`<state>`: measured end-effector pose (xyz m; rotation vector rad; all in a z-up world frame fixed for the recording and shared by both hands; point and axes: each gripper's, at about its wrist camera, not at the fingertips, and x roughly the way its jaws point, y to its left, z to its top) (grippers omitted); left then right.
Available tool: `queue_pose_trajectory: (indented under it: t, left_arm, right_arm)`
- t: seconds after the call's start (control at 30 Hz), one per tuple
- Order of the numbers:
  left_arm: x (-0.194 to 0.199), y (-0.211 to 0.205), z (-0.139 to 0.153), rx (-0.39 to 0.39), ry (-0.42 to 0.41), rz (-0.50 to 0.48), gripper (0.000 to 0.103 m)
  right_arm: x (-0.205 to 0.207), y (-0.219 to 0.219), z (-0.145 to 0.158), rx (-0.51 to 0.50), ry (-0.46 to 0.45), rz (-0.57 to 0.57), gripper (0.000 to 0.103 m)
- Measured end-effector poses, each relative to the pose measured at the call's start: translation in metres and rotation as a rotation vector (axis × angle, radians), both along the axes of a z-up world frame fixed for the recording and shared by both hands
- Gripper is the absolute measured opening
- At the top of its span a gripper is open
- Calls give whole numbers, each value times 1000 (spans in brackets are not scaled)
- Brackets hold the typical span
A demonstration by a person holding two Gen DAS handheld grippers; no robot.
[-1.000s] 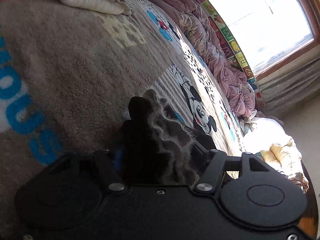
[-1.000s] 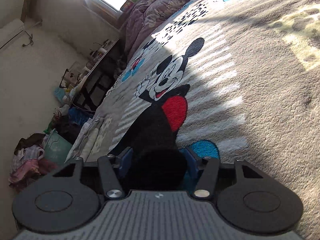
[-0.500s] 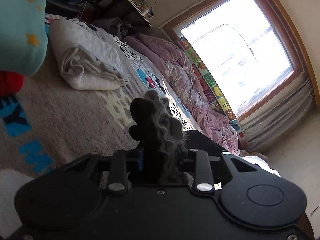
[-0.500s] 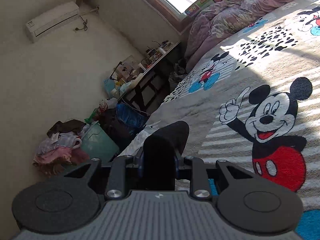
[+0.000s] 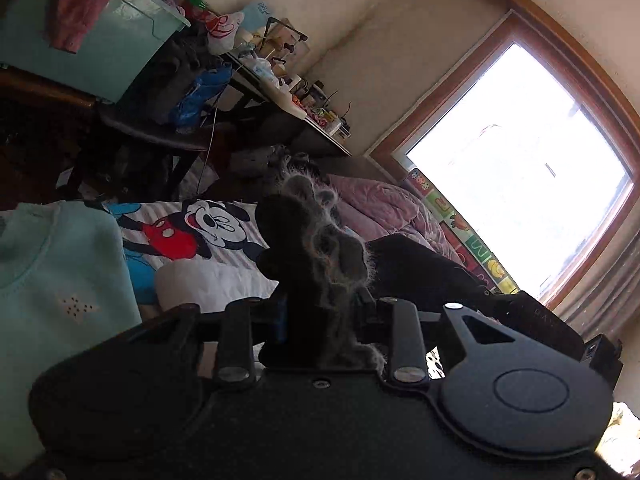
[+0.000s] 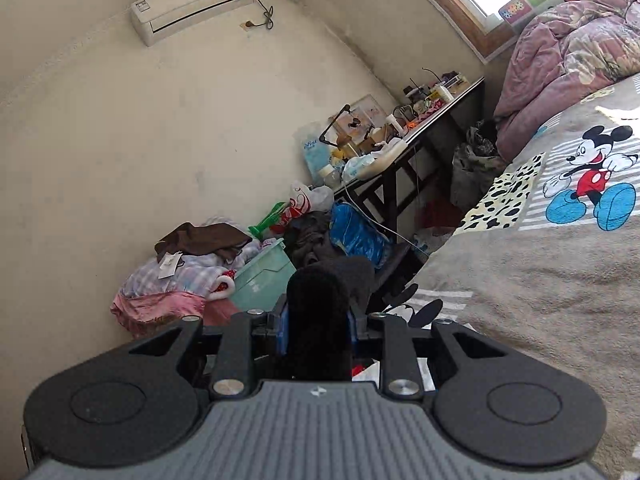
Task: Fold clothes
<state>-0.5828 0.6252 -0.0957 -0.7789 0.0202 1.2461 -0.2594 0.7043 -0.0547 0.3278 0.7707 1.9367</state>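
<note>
A dark fuzzy garment (image 5: 320,256) sticks up bunched between the fingers of my left gripper (image 5: 320,312), which is shut on it well above the bed. The same black cloth (image 6: 324,296) fills my right gripper (image 6: 318,320), also shut on it. In the left wrist view the garment's dark body (image 5: 420,268) trails off to the right. A folded teal sweatshirt (image 5: 52,280) with a small star lies at the left on the bed, and a folded white cloth (image 5: 208,284) lies beside it.
The bed carries a grey cartoon-mouse blanket (image 6: 540,288) and a pink quilt (image 6: 568,52) under the window (image 5: 520,168). Past the bed's edge stand a cluttered dark desk (image 6: 420,132), a teal bin (image 6: 260,276) and a heap of clothes (image 6: 188,272). An air conditioner (image 6: 192,4) hangs on the wall.
Both grippers have risen and tilted up from the blanket, still shut on the dark garment. The views have swung from the bed surface toward the desk, wall and window.
</note>
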Motion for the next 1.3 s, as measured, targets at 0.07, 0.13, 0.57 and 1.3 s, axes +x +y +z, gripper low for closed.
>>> queue_pose_trajectory:
  t: [0.07,0.13,0.57,1.3]
  left_arm:
    - [11,2,-8,-44,156,2,60]
    - [10,-26,-15,21,154,-28,63]
    - [23,-95,-16,105,103,-115,76]
    - [92,-120,57,-6,467,81,103]
  right_arm:
    - [-9,4,-17,-58,-53,-47,44]
    - [-17,4,-37,-128,-124,-93,64]
    - [-15,-78,-68,-323,-328,-171,66]
    - [-35,-166,42,-295,-650,-234,102]
